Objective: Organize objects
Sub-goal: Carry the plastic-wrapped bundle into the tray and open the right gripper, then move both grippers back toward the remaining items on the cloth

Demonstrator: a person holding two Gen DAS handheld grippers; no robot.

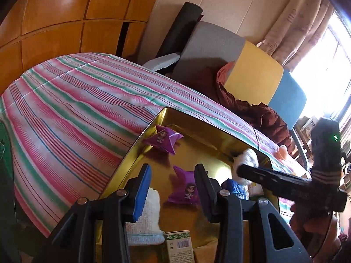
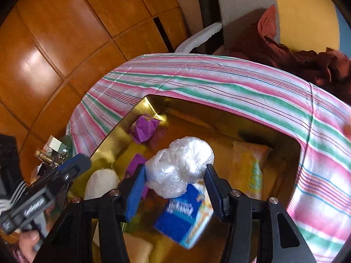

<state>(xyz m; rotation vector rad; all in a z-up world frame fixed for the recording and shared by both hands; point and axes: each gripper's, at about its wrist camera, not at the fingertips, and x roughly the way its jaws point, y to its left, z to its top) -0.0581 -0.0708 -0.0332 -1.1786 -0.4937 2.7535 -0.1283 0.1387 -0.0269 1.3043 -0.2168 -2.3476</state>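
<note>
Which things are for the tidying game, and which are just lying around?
For the job: gold box, crinkly plastic bundle held in the right gripper, purple packets, blue packet, white cloth roll, left gripper.

Just lying about: striped cloth, maroon jacket, cushions, wardrobe.

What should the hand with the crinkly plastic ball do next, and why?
Probably lower a little and open. The right gripper holds the plastic ball between its fingers, right above the gold box, where purple packets and a blue packet already lie. Letting go there should drop it in.
</note>
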